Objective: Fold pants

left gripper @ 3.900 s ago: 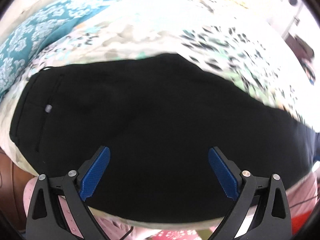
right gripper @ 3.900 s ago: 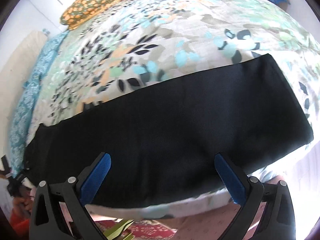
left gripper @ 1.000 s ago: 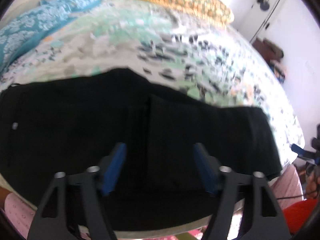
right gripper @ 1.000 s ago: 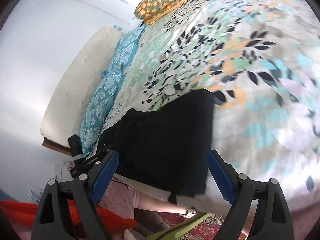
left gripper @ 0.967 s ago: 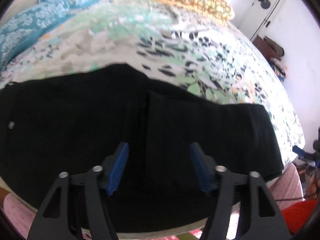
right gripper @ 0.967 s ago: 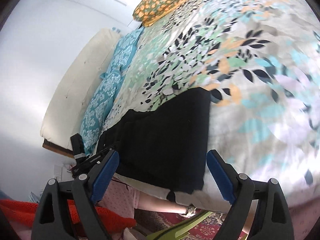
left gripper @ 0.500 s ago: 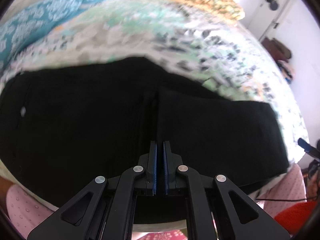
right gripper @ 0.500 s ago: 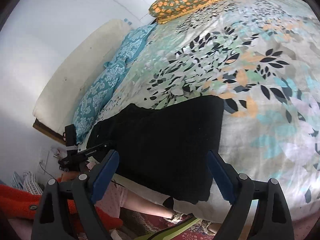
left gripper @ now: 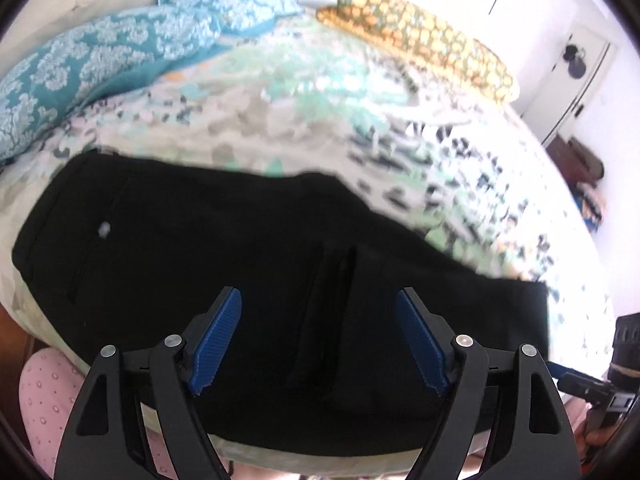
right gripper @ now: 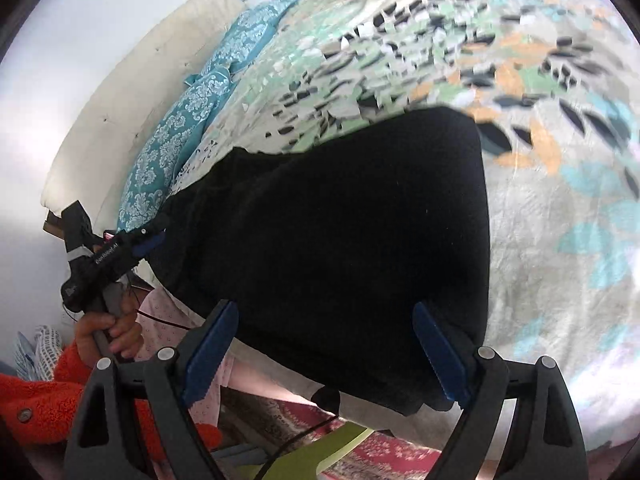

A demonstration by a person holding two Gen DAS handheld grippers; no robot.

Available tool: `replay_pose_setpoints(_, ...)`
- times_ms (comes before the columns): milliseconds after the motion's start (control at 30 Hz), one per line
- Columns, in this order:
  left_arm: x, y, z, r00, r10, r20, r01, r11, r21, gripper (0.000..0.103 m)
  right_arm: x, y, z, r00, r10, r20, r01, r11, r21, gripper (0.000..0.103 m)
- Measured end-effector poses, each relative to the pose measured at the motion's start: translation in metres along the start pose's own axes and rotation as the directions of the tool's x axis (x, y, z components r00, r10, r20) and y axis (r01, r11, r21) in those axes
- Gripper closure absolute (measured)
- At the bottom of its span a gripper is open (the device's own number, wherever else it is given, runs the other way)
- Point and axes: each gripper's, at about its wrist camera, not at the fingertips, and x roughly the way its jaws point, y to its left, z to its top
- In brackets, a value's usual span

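Observation:
Black pants lie flat along the near edge of the bed, folded over once, with the leg hem edge lying across the seat part. A small button shows near the waistband at left. My left gripper is open above the hem edge, holding nothing. In the right wrist view the pants fill the middle; my right gripper is open and empty above their folded near edge. The left gripper also shows there at the far left.
The bed has a floral leaf-print sheet. Teal patterned pillows lie at the left, an orange patterned pillow at the back. A patterned red rug and the person's pink-clothed legs are below the bed edge.
My left gripper was shut half a second ago and is now open, and has shifted left over the pants. The right gripper has moved closer to the pants, staying open.

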Motion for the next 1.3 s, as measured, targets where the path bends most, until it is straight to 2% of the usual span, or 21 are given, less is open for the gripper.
replay_pose_setpoints(67,-0.001,-0.008,0.004,0.999,-0.033,0.015,0.033,0.999,0.034,0.012,-0.008,0.013,0.011,0.999,-0.013,0.035,0.015,0.998,-0.056,0.014)
replay_pose_setpoints(200,0.024,-0.036,0.0,0.998,-0.056,-0.038,0.061,0.988,0.14,0.012,-0.006,0.024,0.045,0.996,-0.063,0.065,0.07,0.991,-0.112,0.014)
replay_pose_setpoints(300,0.055,-0.049,-0.009,0.996,0.001,-0.093,0.019,0.978,0.21,0.012,0.013,0.016,0.059,0.993,-0.103,0.053,0.108,0.988,-0.111,0.014)
replay_pose_setpoints(400,0.073,-0.047,-0.026,0.987,0.038,-0.155,0.001,0.97,0.242,0.012,0.045,0.005,0.058,0.986,-0.162,-0.038,0.157,0.981,-0.111,0.014)
replay_pose_setpoints(467,0.073,-0.048,-0.034,0.989,0.064,-0.132,-0.022,0.954,0.298,0.012,0.063,0.003,0.055,0.975,-0.206,-0.08,0.193,0.971,-0.144,0.014)
replay_pose_setpoints(533,0.07,-0.052,-0.036,0.989,0.075,-0.131,-0.028,0.944,0.328,0.012,0.06,0.009,0.053,0.971,-0.229,-0.063,0.215,0.96,-0.181,0.014)
replay_pose_setpoints(633,0.06,-0.047,-0.033,0.99,0.044,-0.132,-0.004,0.956,0.293,0.012,0.037,0.025,0.053,0.98,-0.197,-0.022,0.189,0.963,-0.192,0.014)
replay_pose_setpoints(767,0.047,-0.04,-0.028,0.995,0.009,-0.1,0.016,0.969,0.246,0.012,0.014,0.053,0.032,0.98,-0.198,0.016,0.194,0.933,-0.304,0.014)
replay_pose_setpoints(900,0.055,-0.034,-0.028,0.992,0.021,-0.128,0.006,0.978,0.21,0.011,0.021,0.053,0.001,0.98,-0.199,-0.02,0.183,0.931,-0.315,0.014)
replay_pose_setpoints(967,0.066,-0.031,-0.031,0.985,0.047,-0.164,-0.011,0.978,0.21,0.011,0.034,0.039,-0.007,0.971,-0.226,-0.076,0.2,0.945,-0.258,0.014)
replay_pose_setpoints(1033,0.073,-0.031,-0.035,0.982,0.064,-0.175,-0.022,0.972,0.233,0.011,0.042,0.026,-0.01,0.97,-0.214,-0.119,0.19,0.965,-0.181,0.014)
replay_pose_setpoints(1133,0.071,-0.034,-0.036,0.984,0.07,-0.164,-0.028,0.968,0.251,0.01,0.028,0.036,-0.003,0.974,-0.214,-0.069,0.196,0.959,-0.204,0.014)
replay_pose_setpoints(1233,0.068,-0.03,-0.035,0.986,0.046,-0.162,-0.01,0.976,0.217,0.01,0.011,0.049,-0.002,0.98,-0.198,-0.009,0.19,0.953,-0.236,0.014)
replay_pose_setpoints(1300,0.067,-0.027,-0.033,0.986,0.035,-0.161,-0.003,0.981,0.195,0.01,0.014,0.049,-0.006,0.979,-0.203,-0.011,0.195,0.951,-0.242,0.014)
